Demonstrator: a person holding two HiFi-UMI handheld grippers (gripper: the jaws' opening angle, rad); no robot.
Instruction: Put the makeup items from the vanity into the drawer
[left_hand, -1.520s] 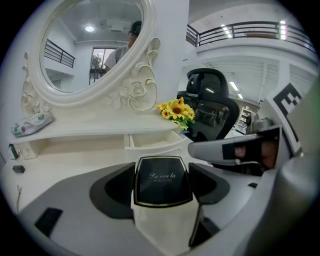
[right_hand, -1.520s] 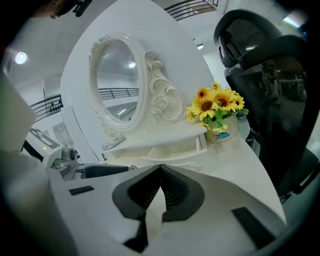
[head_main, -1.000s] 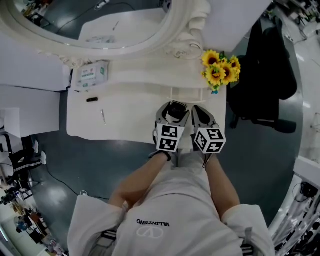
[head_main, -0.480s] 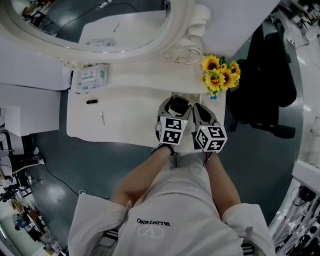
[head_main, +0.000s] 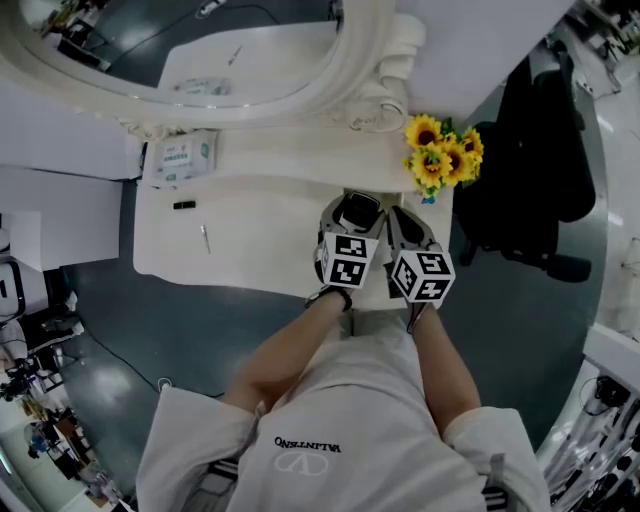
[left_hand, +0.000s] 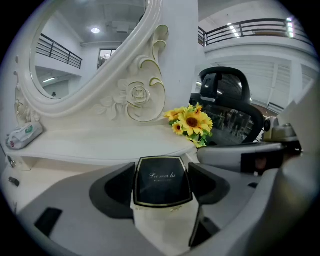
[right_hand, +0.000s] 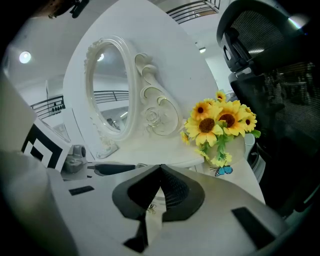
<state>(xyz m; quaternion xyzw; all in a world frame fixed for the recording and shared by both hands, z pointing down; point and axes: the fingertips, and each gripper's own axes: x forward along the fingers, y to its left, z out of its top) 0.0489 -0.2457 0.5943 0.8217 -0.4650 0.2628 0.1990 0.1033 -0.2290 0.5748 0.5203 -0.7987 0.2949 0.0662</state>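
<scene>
My left gripper (left_hand: 161, 186) is shut on a black compact (left_hand: 161, 177) with a gold rim and script lettering, its pads pressing the compact's two sides. In the head view the compact (head_main: 357, 211) sits in that gripper (head_main: 352, 222) over the right end of the white vanity top (head_main: 260, 230). Close beside it on the right, my right gripper (head_main: 404, 228) is shut, and in its own view the jaws (right_hand: 160, 169) meet at the tip with nothing seen between them. A small gold fitting (right_hand: 150, 207) shows just below them. A small black stick (head_main: 183, 204) and a thin pencil-like item (head_main: 205, 237) lie at the vanity's left.
A pack of wipes (head_main: 181, 153) lies on the raised shelf at the left. A vase of sunflowers (head_main: 441, 155) stands at the shelf's right end, beside the oval mirror's carved frame (head_main: 385, 85). A black office chair (head_main: 540, 150) stands to the right of the vanity.
Both grippers have edged slightly forward toward the shelf, the left one still carrying the compact. Nothing on the vanity has moved.
</scene>
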